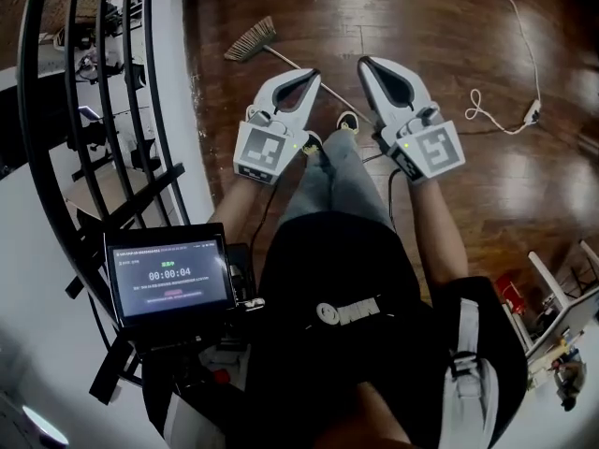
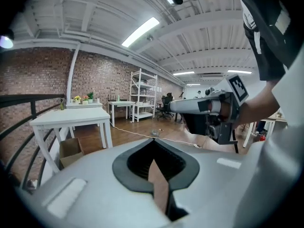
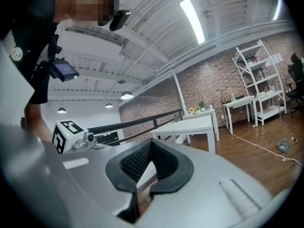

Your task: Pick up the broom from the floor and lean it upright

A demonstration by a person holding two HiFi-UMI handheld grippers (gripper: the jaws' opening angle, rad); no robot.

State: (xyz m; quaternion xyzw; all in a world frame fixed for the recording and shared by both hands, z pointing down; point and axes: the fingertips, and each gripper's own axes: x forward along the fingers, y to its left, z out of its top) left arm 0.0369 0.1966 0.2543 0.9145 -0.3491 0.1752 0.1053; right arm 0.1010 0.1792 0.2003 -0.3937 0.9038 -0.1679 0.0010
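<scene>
Both tools empty. Left gripper (image 1: 307, 76) jaws together, nothing between them; right gripper (image 1: 366, 65) the same. Both held above the floor, pointing to the top of the frame.

Risks, as judged:
- Jaws need to part before the reach; otherwise the tips would only knock the handle aside.
- Thin handle flat on the wood floor (image 1: 421, 17): pads may skid it or let it roll.
- A grip far from the bristle head may let that end swing down.
- Shoe (image 1: 347, 120) stands near the handle's lower run.

Broom (image 1: 251, 41) lies on the floor, upper centre-left. Bristle head sits up and left of the left gripper; the handle slants down-right between the two grippers, its lower end hidden.
</scene>
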